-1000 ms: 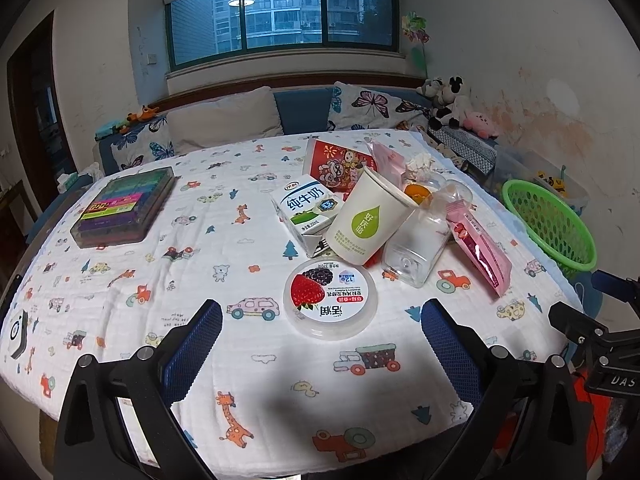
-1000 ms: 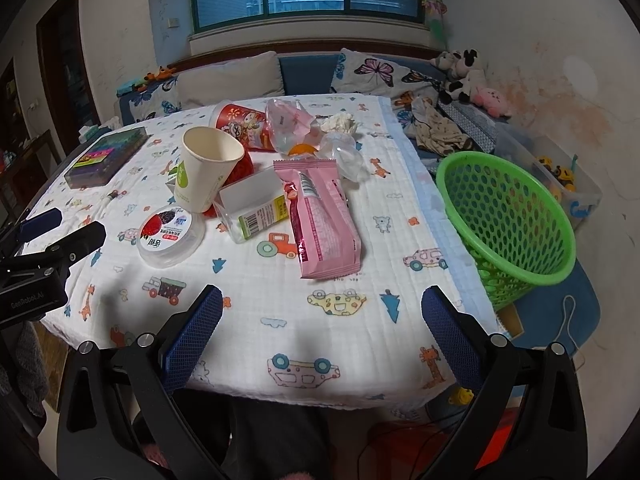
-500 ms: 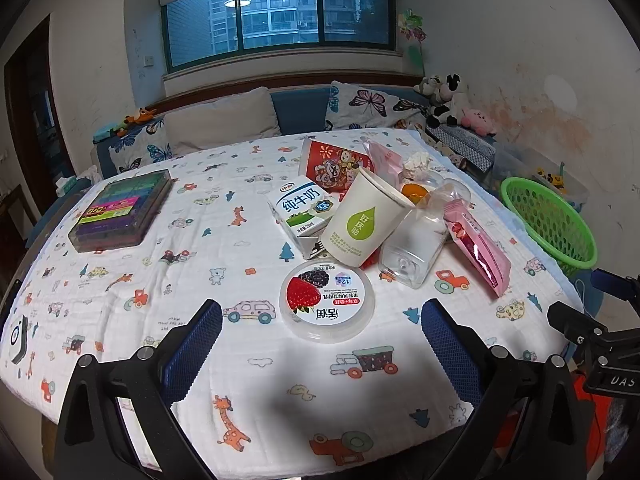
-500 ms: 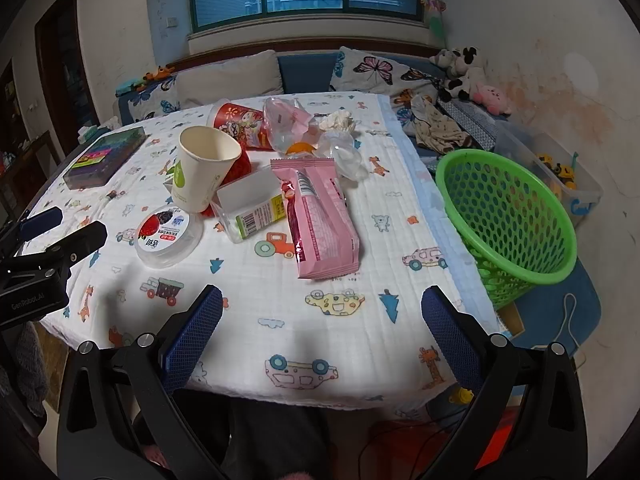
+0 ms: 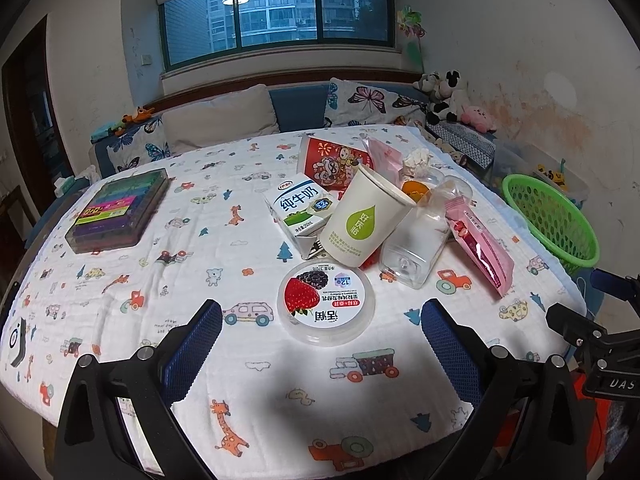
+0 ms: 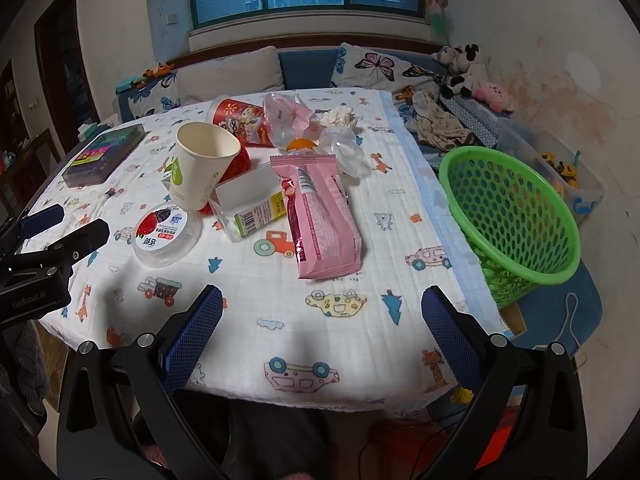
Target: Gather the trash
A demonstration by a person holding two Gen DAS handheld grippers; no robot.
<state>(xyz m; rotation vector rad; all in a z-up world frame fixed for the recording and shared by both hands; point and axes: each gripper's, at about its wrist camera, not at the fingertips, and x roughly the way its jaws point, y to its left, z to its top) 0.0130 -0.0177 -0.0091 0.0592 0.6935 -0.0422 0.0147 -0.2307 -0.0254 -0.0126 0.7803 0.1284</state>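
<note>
A heap of trash lies on the cartoon-print tablecloth: a round yogurt tub, a white paper cup on its side, a milk carton, a clear plastic bottle, a pink wrapper and a red snack cup. My left gripper hangs open just short of the yogurt tub, holding nothing. My right gripper is open above the table's near edge, below the pink wrapper. A green mesh basket stands off the table's right side.
A box of coloured pens sits at the table's far left. A crumpled tissue and an orange lie behind the heap. Cushions and soft toys line the bench under the window. A clear bin stands behind the basket.
Both grippers have drifted slightly forward toward the heap; the yogurt tub and the pink wrapper sit a little nearer in their views. Nothing on the table has moved.
</note>
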